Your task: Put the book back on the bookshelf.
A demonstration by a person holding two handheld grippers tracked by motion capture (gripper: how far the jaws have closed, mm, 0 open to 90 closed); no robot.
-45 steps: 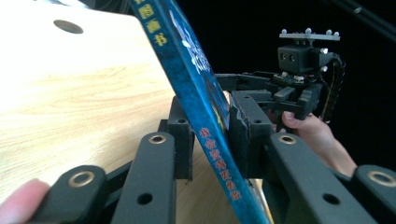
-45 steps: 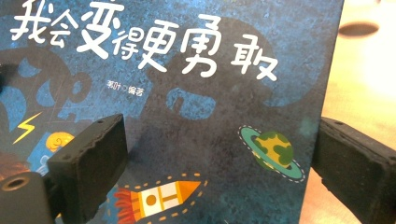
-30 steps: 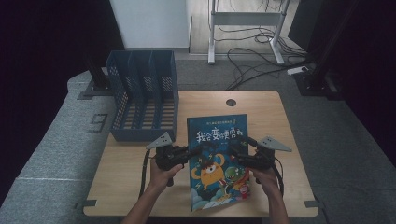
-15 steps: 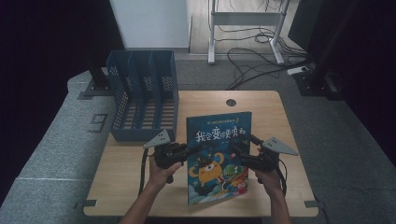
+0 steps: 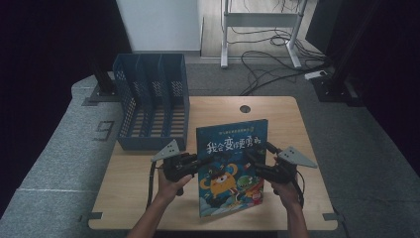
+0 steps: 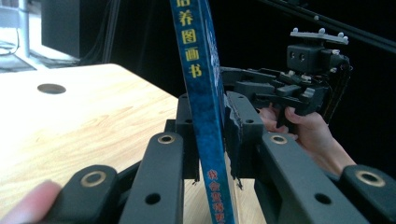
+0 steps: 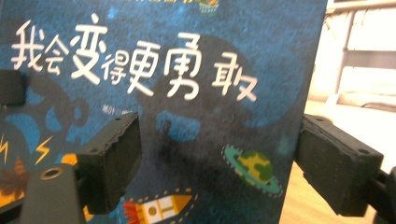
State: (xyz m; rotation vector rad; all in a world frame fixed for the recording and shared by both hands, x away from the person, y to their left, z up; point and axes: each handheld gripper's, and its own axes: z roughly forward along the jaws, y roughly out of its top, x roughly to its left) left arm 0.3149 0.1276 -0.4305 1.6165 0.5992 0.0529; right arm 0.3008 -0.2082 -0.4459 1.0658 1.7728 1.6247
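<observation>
While the left gripper (image 6: 212, 140) clamps the book (image 5: 232, 166) by its spine, upright over the table's (image 5: 277, 106) near-middle, the right gripper (image 7: 219, 156) has its jaws apart, one before the cover, one past its edge; a rack (image 5: 151, 101) stands at the far-left corner

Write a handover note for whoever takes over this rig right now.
Left tool: shut on the book, clamping its spine edge.
Right tool: jaws apart, one in front of the cover, the other past the book's free edge; no grip visible.
Book: upright above the table, cover facing the person.
File rack: back left on the table, slots look empty.
Done: book lifted and stood up.
Left: probably slot it into the rack.
</observation>
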